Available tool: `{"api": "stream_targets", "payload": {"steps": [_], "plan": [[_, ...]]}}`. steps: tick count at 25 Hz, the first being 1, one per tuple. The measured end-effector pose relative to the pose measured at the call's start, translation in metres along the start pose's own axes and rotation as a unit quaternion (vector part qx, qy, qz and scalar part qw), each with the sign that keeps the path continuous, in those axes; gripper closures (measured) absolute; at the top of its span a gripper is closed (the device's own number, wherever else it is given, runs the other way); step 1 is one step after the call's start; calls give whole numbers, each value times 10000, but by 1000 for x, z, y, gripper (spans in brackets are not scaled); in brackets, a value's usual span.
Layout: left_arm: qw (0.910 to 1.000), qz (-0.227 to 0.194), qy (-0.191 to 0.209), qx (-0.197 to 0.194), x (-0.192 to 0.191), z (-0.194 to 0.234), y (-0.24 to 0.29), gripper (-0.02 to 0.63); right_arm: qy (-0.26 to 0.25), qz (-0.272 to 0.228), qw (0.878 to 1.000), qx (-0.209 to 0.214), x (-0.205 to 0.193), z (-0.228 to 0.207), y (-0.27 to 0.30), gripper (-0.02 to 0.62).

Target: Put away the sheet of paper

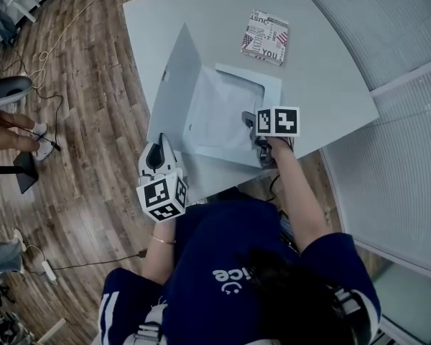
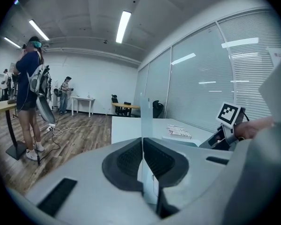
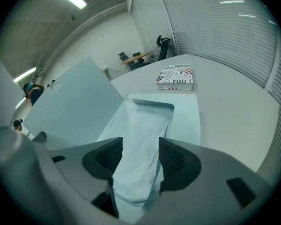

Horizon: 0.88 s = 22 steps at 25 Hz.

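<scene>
A pale blue folder lies open on the grey table (image 1: pixel 323 85). Its cover (image 1: pixel 174 85) is lifted up at the left, and my left gripper (image 1: pixel 160 141) is shut on the cover's lower edge. In the left gripper view that edge (image 2: pixel 142 121) runs as a thin upright line between the closed pads. The white sheet of paper (image 1: pixel 219 113) lies a bit crumpled on the folder's back half (image 1: pixel 269 85). My right gripper (image 1: pixel 253 124) stands open at the sheet's near end. In the right gripper view the sheet (image 3: pixel 145 139) passes between the spread pads (image 3: pixel 175 158), which do not press it.
A printed book (image 1: pixel 265 37) lies flat at the table's far side, beyond the folder. The table's curved edge (image 1: pixel 345 131) runs close to the right of my right gripper, with window blinds (image 1: pixel 388 20) past it. Cables (image 1: pixel 50 49) and a person's feet (image 1: pixel 29 131) are on the wooden floor at left.
</scene>
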State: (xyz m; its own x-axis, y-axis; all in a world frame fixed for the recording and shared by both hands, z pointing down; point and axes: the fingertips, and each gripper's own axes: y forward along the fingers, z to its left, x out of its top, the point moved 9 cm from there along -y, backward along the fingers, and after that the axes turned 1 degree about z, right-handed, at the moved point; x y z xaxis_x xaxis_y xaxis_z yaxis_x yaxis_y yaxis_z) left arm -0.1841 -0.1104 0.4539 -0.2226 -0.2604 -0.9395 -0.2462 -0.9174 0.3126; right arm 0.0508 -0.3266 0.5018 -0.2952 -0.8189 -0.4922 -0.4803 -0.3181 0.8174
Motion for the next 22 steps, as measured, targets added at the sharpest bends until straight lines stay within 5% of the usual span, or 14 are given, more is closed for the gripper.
{"api": "stream_targets", "payload": {"steps": [6,10,15,22], "plan": [[9993,-18,145,-337,2,-7,-3,595,613,-1033,9919,422,-2,-3,-45,347],[9977,-88,361,-570,3,-15,-5,595,924,-1889,9759,576,-9,-7,-79,460],[9940,-164,589,-906,3,-25,-5,595,825,-2508,9633,488,-26,-14,-107,512],[9732,-203,1644,-1596,5,-51,-4,594,959,-2807,9536,517,-66,-3,-128,582]]}}
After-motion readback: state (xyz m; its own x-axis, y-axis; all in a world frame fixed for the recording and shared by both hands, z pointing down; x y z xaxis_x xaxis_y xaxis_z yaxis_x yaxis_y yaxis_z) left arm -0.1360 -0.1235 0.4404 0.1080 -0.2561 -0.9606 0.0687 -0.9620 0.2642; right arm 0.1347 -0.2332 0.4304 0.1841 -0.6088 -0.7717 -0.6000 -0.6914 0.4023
